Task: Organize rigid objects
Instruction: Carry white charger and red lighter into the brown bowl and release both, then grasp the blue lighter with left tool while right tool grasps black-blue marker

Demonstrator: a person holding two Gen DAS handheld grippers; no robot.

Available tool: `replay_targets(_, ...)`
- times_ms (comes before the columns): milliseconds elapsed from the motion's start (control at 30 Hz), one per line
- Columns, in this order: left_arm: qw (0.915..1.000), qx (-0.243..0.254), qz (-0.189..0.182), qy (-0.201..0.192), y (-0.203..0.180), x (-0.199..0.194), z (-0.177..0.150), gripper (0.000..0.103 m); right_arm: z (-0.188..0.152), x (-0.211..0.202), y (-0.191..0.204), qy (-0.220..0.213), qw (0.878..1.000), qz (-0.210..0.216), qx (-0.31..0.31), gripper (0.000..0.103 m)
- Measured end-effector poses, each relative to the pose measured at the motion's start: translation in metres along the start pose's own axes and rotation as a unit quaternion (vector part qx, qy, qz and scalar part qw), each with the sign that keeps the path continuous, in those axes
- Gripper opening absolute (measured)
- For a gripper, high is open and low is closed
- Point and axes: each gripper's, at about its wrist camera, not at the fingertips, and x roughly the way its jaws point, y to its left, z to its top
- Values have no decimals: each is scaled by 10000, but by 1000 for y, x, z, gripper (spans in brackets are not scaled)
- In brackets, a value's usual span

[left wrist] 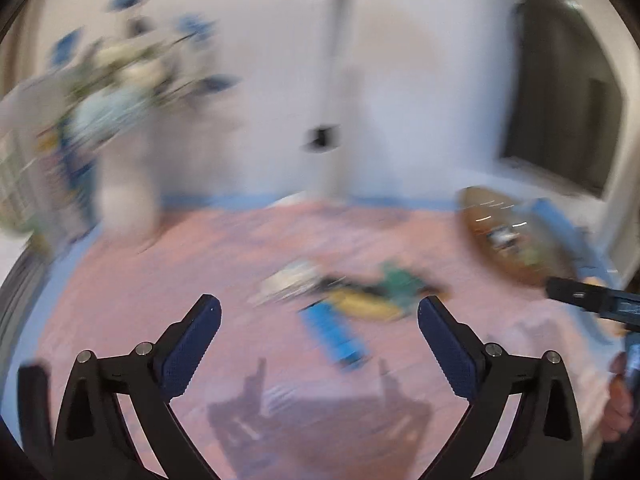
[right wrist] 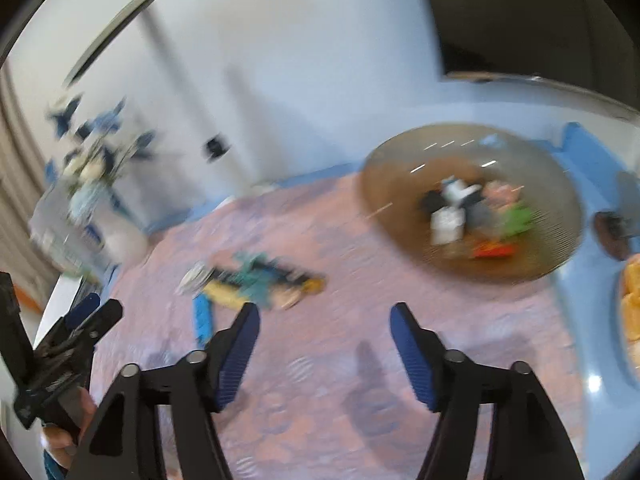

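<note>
Both views are blurred by motion. A cluster of toy bricks (left wrist: pixel 352 292) (right wrist: pixel 256 280) in green, yellow, black and white lies on the pink cloth (left wrist: pixel 160 280) (right wrist: pixel 340 340), with a long blue brick (left wrist: pixel 334 334) (right wrist: pixel 202 316) beside it. A brown ribbed bowl (left wrist: pixel 480 240) (right wrist: pixel 384 184) at the right holds several small pieces. My left gripper (left wrist: pixel 319 312) hangs open above the cloth, just short of the blue brick, nothing between its fingers. My right gripper (right wrist: pixel 325 316) is open too, empty, right of the cluster and short of the bowl.
A white vase of blue and white flowers (left wrist: pixel 124 92) (right wrist: pixel 96 184) stands at the cloth's far left. A plate with orange food (right wrist: pixel 632 300) sits at the right edge. A white wall rises behind the blue-edged table (right wrist: pixel 580 320). The other gripper shows at each view's side.
</note>
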Motion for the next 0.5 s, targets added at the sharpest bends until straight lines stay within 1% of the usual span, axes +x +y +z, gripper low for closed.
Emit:
replay_targets(33,9999,-79,22,131,9,5,-9,99,-11,11,8,46,9999,7,-101,70)
replay_targets(67,9993,-191,-56,302,20,12,-20,98,-21,23,16,129,9997,16,-199,70)
replay_targets(133,9978,-398,-285,454,33,21,-32,98,-35,42,30,237,9990,47,-367,70)
replay_targets(167,9959,-582,-391,577,40,27,-38,98,-42,53,37,294,9983,58,-502,70)
replay_targets(200,9950,-652,-434,619,43,30,-43,99,-52,64,46,356,9970,38,-687,70)
replay_targets(233,9945,-695,-466,636,45,34,-47,99,-56,69,50,368,9964,-31,-769,71)
replay_targets(300,9906,-806,-524,975,48,44,-53,99,-68,79,60,362,9931,-330,-1068,72)
replay_targets(333,9890,-830,-635,1048,48,47,-53,99,-71,82,63,383,9915,-442,-1166,74)
replay_targets(367,9869,-917,-719,1117,51,50,-53,99,-71,84,65,403,9899,-545,-1245,76)
replay_targets(400,9846,-1012,-737,1218,54,53,-56,99,-71,87,66,409,9891,-609,-1280,80)
replay_targets(433,9824,-1117,-780,1275,56,55,-57,99,-72,88,65,403,9887,-691,-1265,80)
replay_targets(467,9811,-1252,-908,1161,60,52,-57,99,-72,88,64,396,9887,-737,-1241,80)
replay_targets(500,9801,-1345,-947,1111,64,50,-57,99,-72,87,62,390,9889,-782,-1201,80)
